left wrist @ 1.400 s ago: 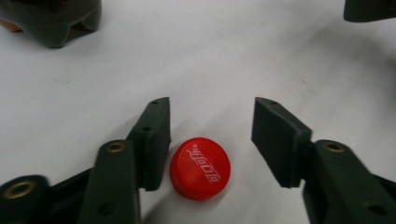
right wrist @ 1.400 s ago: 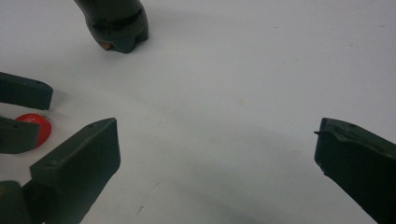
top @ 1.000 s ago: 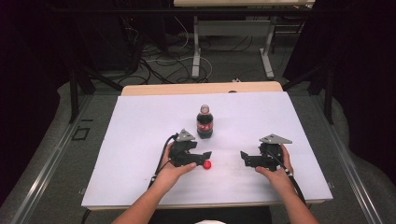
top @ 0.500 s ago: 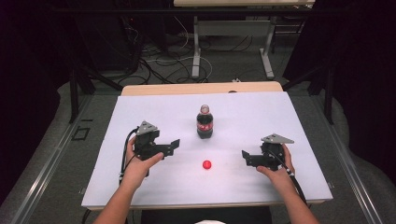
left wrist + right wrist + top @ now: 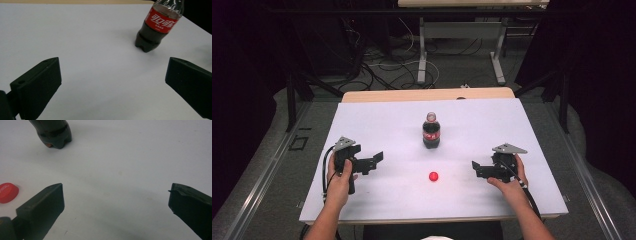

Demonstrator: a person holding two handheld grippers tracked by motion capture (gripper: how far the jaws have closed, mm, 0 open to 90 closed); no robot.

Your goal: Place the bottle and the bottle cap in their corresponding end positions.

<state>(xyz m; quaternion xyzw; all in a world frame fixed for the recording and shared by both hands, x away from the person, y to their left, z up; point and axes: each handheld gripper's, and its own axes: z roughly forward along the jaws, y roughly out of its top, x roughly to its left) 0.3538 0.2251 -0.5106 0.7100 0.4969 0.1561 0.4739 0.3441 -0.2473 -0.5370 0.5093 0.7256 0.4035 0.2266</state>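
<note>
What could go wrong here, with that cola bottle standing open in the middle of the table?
The bottle stands upright with no cap on, so a knock from either gripper could tip it and spill cola over the white table. The red cap lies loose between the left gripper and right gripper; a nudge might send it rolling away.

We see a table [image 5: 377, 125] covered by a white sheet, with a strip of pale wood showing along its far edge; on the sheet a cola bottle [image 5: 431, 131] with a red label stands upright, a little beyond the middle; nearer to us, well apart from the bottle, a small red cap [image 5: 433, 176] lies flat on the sheet; faint marks dot the white surface around it.
</note>
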